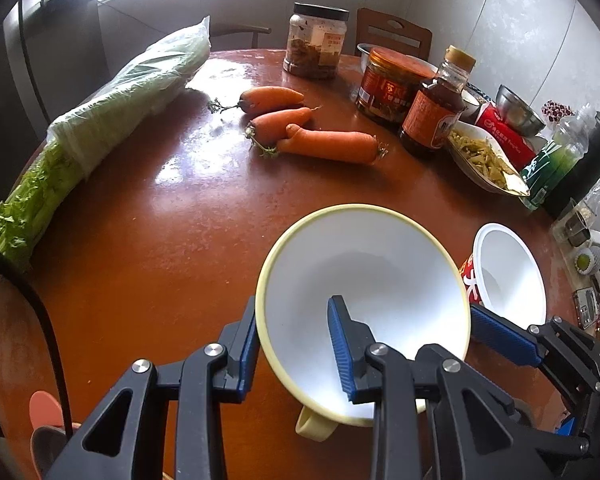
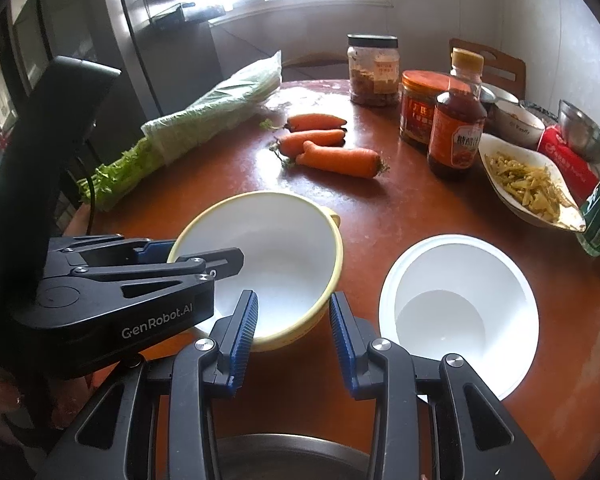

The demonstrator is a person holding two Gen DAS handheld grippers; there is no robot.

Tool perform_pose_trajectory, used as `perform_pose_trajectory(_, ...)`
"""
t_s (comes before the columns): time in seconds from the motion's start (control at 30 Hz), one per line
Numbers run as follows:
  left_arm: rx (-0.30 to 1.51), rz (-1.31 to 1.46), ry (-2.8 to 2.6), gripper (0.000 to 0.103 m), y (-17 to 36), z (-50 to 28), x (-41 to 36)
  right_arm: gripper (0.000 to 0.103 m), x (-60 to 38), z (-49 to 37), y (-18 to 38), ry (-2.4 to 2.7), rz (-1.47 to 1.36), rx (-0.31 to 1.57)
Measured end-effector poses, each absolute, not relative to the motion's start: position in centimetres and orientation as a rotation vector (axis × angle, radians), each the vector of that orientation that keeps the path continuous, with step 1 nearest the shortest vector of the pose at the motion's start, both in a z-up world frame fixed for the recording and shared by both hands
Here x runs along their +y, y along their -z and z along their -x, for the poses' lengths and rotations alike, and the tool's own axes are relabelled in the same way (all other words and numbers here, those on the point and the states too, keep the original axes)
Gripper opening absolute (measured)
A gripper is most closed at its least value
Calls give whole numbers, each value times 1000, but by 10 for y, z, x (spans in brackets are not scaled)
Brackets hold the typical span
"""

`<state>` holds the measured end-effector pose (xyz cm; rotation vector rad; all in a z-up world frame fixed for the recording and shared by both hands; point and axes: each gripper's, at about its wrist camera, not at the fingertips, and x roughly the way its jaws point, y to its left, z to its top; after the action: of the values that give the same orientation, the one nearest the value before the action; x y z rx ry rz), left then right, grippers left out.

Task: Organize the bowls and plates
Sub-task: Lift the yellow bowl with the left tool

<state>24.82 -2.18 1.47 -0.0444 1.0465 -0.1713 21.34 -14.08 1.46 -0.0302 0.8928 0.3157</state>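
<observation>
Left wrist view: left gripper (image 1: pixel 292 344) clamps the rim of the yellow-rimmed white handled bowl (image 1: pixel 364 276) on the red table (image 1: pixel 160 240). Rigid, slick; rim hold looks right. Right gripper (image 2: pixel 294 340) hangs empty, jaws apart.

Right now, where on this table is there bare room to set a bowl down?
Bare table lies between the bagged celery, the carrots and the yellow-rimmed bowl. The right edge is crowded: sauce bottle, jars, dish of shredded vegetables.

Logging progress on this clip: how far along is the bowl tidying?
Nothing looks stacked yet. In hand: the left tool is clamped on the rim of the yellow-rimmed white bowl. Left: the plain white bowl sits apart on the table; the right tool holds nothing.
</observation>
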Motion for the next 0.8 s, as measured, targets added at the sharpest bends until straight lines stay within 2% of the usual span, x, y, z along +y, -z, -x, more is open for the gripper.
perform_pose_trajectory(0.8,985,24,182,33,-42,-214,-26,39,-142,-178,-36,-327,22,831)
